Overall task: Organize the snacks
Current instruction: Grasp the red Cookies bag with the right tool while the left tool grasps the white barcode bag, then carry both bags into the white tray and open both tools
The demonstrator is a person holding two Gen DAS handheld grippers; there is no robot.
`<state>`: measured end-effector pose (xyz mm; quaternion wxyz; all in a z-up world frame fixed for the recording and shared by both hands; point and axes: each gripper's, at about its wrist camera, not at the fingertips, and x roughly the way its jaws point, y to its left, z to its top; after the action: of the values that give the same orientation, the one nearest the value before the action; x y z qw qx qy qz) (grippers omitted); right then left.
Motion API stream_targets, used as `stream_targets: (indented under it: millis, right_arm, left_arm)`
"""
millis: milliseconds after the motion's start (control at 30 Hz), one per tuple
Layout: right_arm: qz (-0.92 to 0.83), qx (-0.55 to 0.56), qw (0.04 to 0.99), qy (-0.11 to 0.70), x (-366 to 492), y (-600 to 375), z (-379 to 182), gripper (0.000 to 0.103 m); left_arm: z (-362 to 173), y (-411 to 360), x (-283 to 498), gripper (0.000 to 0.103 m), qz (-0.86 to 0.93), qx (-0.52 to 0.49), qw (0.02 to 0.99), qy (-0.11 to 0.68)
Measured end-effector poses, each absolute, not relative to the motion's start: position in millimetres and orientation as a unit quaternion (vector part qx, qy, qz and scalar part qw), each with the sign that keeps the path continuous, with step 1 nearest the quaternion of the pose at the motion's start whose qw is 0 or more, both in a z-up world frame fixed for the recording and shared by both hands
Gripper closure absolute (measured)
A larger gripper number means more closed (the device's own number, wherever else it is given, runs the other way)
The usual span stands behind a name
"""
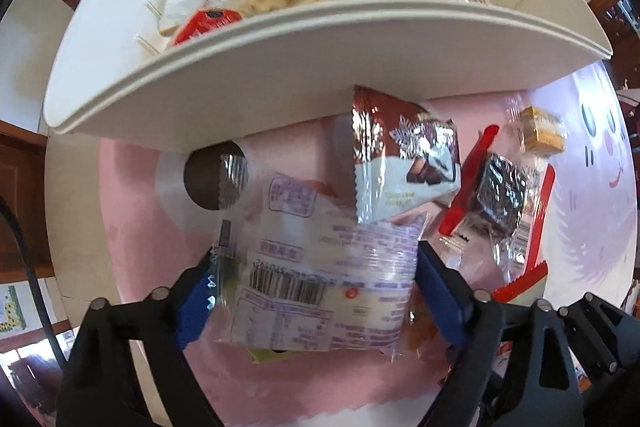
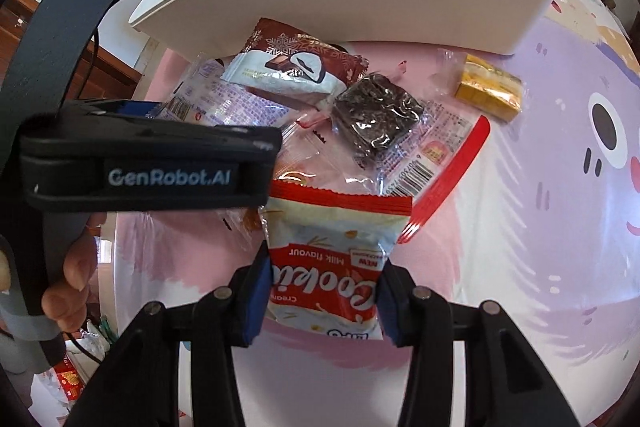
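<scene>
Both grippers loaded: left gripper [image 1: 316, 291] clamps clear barcode packet [image 1: 316, 267]; right gripper [image 2: 320, 291] clamps cookie packet [image 2: 332, 263]. White bin [image 1: 280, 67] lies directly ahead, above both; left nearer.

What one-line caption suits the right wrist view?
Right gripper clamps a cookie packet before a white bin; other snacks lie on the pink mat.
</scene>
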<state>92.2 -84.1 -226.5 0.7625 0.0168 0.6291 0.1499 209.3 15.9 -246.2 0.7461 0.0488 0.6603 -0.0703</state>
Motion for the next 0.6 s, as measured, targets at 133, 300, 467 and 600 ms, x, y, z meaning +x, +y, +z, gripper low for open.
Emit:
stream_targets:
  millis: [133,300,467,600]
  right_arm:
    - [0.153,0.016,0.761,0.630,100,-91,-228,0.057]
    - [0.152,0.013,0.760,0.632,102,-88,-229,0.057]
    - [0.157,0.015,0.765,0.624,103,-92,-217,0.057]
    - [0.165,0.022,0.773,0.612,100,-97,-198,0.057]
  left_arm:
    - [-239,10,204,0.035,-0.057,0.055,0.760,0.645]
    - [-226,7,190,0.044,-0.048,0.052,0.775,0.628]
    - [-205,16,169,0.045,-0.040,0.034,0.779,0.625]
    - [-183,28,164,0.045,-0.033,0.020,0.787,0.615]
